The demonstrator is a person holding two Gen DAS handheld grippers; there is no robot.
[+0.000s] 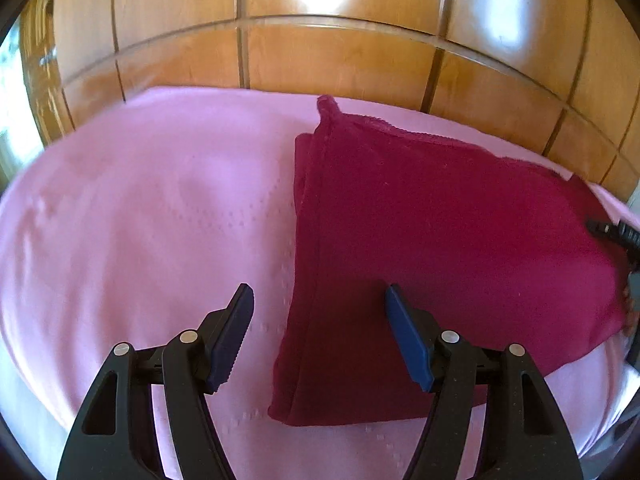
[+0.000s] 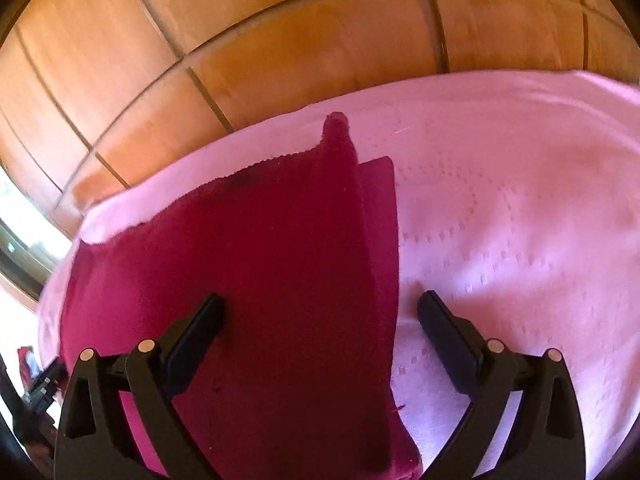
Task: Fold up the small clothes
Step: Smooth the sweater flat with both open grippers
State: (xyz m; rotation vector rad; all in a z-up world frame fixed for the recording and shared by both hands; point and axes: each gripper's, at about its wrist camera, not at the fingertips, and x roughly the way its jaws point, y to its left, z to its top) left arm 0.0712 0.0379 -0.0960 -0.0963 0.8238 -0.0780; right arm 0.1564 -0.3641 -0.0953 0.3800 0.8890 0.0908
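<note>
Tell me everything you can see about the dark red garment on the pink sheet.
The dark red garment is a soft knit-looking cloth, folded flat in layers, with an under-layer showing along one side and a small tab sticking up at its far corner. It lies on the pink sheet. Both grippers' jaws stand open above it, and neither grips it.

Both wrist cameras look steeply down, sharing the red cloth.

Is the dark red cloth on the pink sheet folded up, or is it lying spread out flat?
Folded. The dark red cloth shows a second layer sticking out along one side, and the same edge appears doubled in the right wrist view.
</note>
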